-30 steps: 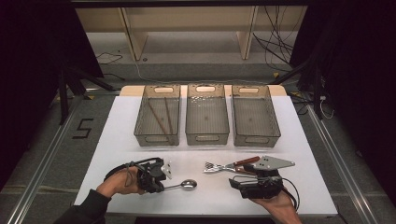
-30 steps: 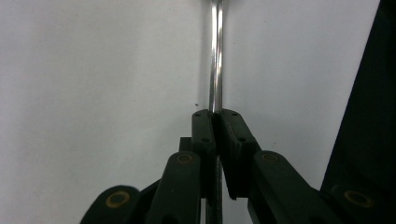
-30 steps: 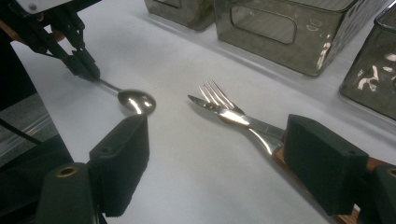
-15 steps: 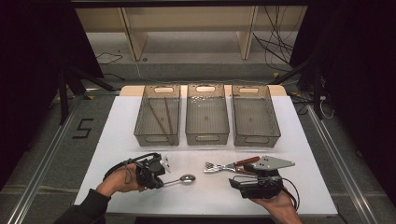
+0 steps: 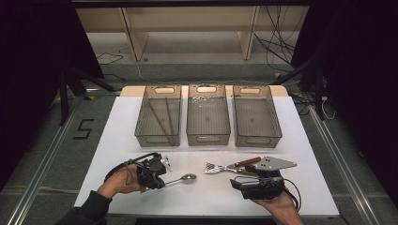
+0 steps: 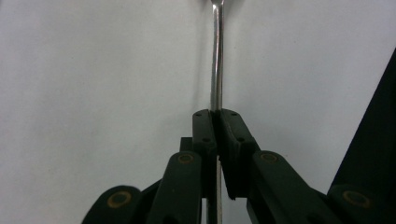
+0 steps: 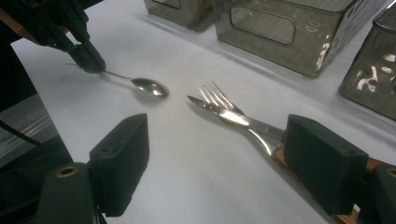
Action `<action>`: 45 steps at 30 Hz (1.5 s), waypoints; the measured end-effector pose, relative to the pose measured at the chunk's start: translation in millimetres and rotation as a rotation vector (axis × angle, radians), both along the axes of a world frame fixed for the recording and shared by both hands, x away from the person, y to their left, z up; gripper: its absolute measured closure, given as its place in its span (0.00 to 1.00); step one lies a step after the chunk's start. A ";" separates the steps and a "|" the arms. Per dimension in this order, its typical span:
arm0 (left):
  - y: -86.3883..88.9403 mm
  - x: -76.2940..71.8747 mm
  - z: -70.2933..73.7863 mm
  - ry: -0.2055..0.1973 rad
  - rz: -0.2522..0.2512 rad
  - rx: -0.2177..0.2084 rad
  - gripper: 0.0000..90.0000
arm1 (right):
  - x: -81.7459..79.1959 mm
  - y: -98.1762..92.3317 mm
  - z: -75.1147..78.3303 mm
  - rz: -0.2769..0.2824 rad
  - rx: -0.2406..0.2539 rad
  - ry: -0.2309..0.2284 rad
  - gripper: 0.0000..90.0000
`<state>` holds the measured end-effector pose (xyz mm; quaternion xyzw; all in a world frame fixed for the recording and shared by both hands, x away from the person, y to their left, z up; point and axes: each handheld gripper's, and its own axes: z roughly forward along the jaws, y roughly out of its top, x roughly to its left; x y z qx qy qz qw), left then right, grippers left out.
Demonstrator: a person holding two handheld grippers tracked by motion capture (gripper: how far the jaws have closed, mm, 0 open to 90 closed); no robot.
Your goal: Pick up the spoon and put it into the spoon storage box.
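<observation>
Steel is sitting pinched between black pads at the left of the scene: the left gripper (image 5: 157,176) is clamping the handle of the spoon (image 5: 180,179), its jaws closed tight on the thin shaft, as the left gripper view (image 6: 215,122) is showing plainly. The spoon's bowl is resting on the white table (image 5: 112,140), pointing toward the fork (image 5: 217,167) a little way off to its right. Judging from this, the step in hand is the grasp itself, with the lift not yet made. The left hand (image 5: 119,180) is lying low, forearm coming in from the bottom edge, with the gripper reaching level along the tabletop toward the fork.

Next, I judge, the spoon is wanting a clean lift and a carry away from the fork, toward the three clear bins beyond it. The left bin (image 5: 158,117) is holding chopsticks (image 5: 162,117); the middle bin (image 5: 208,115) and the right bin (image 5: 256,115) are looking bare, so which one should be taking the spoon I cannot tell. The thin handle could be swivelling in the pads, so a steady wrist is called for.

Just right of the fork, touching it, a knife (image 5: 244,164) with a wooden handle is lying. Nearest the person from the fork, the right gripper (image 7: 233,158) is resting in the right hand (image 5: 277,204), jaws standing wide, gripping nothing, aimed across fork and knife.
</observation>
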<state>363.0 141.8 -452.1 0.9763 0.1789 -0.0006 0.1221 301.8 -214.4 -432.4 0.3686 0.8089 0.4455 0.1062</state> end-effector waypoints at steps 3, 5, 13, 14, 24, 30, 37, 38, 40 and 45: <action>0.8 1.0 0.3 -0.009 0.037 -0.017 0.99 | 0.0 0.2 0.0 0.001 0.000 0.000 0.26; 0.3 1.2 -0.9 0.013 0.002 0.010 0.99 | 0.1 0.1 0.0 0.001 0.001 0.001 0.26; -3.7 -0.9 6.9 -0.022 0.015 -0.011 0.99 | 0.2 0.0 0.0 0.000 0.001 0.003 0.26; -3.6 0.0 9.4 -0.025 0.009 -0.008 0.99 | 0.2 -0.1 0.0 0.000 0.000 0.002 0.26; -9.2 9.4 32.3 -0.060 0.082 -0.093 0.99 | 0.3 -0.4 0.2 0.000 0.003 0.001 0.26; -14.6 20.8 47.5 -0.082 0.146 -0.167 0.99 | -0.1 -0.4 0.4 0.002 0.001 0.000 0.26; -21.3 36.3 64.1 -0.114 0.198 -0.243 0.99 | 0.3 -0.9 -0.2 0.001 0.005 -0.002 0.26; -22.7 38.8 66.2 -0.119 0.203 -0.248 0.99 | 0.2 -0.9 -0.1 0.001 0.004 -0.002 0.26; -25.7 43.7 70.3 -0.127 0.215 -0.261 0.99 | 0.1 -0.5 0.0 0.002 0.003 0.000 0.26; -34.2 56.2 80.7 -0.136 0.241 -0.289 0.99 | 0.1 -0.2 -0.5 0.003 0.003 0.001 0.26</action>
